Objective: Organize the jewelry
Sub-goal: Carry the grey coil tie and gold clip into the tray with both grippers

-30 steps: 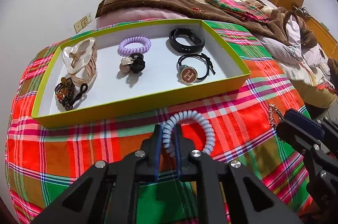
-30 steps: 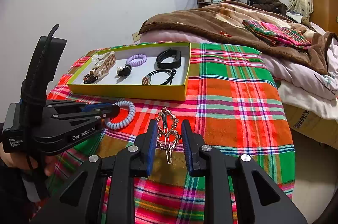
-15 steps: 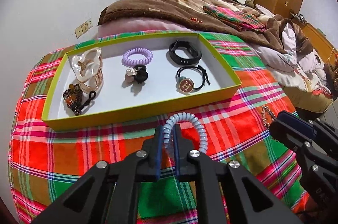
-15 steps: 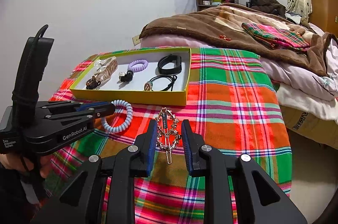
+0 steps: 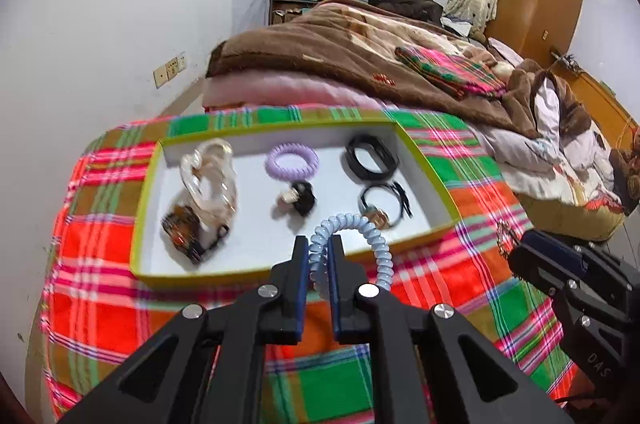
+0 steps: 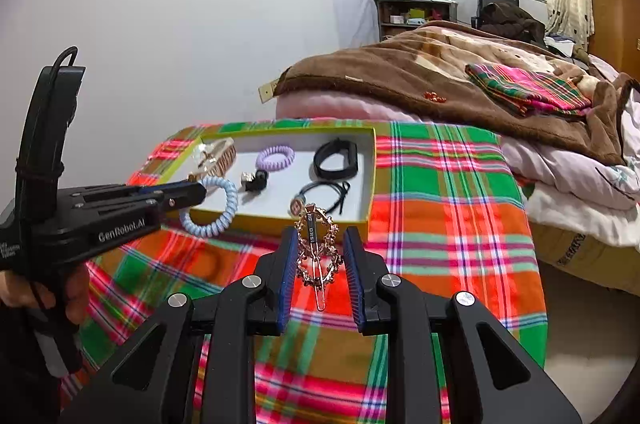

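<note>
My left gripper is shut on a pale blue spiral hair tie, held in the air just before the near wall of the yellow-green tray. From the right wrist view that left gripper and the blue hair tie hang at the tray's near left corner. My right gripper is shut on a gold ornate hair clip, lifted above the plaid cloth. In the tray lie a purple spiral tie, a black band, a claw clip and other pieces.
A plaid cloth covers the surface under the tray. Behind it a bed with a brown blanket and a folded plaid cloth. A white wall stands to the left. A person's hand holds the left gripper's handle.
Both grippers have risen with their items off the cloth; the left one moved forward, so the blue tie now hangs over the tray's near wall.
</note>
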Demonstrator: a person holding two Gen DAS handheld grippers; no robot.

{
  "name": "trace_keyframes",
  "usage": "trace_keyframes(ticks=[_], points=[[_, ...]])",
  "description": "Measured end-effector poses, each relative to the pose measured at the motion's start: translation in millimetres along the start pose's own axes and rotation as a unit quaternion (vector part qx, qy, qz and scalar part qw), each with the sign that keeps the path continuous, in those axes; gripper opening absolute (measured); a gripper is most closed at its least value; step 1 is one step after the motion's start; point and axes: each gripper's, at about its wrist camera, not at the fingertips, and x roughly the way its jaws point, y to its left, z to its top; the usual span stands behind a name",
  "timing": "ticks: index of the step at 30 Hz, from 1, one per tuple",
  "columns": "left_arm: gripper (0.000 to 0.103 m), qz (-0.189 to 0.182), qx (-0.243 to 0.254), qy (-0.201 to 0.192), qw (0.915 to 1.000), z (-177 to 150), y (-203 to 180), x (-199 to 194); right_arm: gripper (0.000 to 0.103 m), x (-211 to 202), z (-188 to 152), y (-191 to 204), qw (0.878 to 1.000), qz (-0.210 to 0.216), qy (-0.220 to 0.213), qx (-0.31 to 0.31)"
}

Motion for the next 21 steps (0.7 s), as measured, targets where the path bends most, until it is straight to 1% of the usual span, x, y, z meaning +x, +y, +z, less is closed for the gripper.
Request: trace_keyframes(ticks=[6,11,15,21], points=[[0.010,0.008,-0.009,-0.013,0.9998,20.2,15.8,-1.8,0.024,10.8,14.7,4.3,1.000,0.006,0.000,0.002],[0.010,0.013,-0.013,-0.019,0.9997,32.0,25.2,-0.1,0.024,24.2,34.5,8.3,1.000,0.010,-0.002,-0.007],[0.010,0.011,-0.014,-0.018,0.9997,33.7,28.5,4.8,0.024,40.9,50.6,8.2,1.000,0.017,0.002,-0.009],[0.010,0.009,-0.014,-0.003,0.9999,30.1,32.0,18.7,0.024,72.3,72.3,9.4,0.999,0.027,0.017,-0.015]])
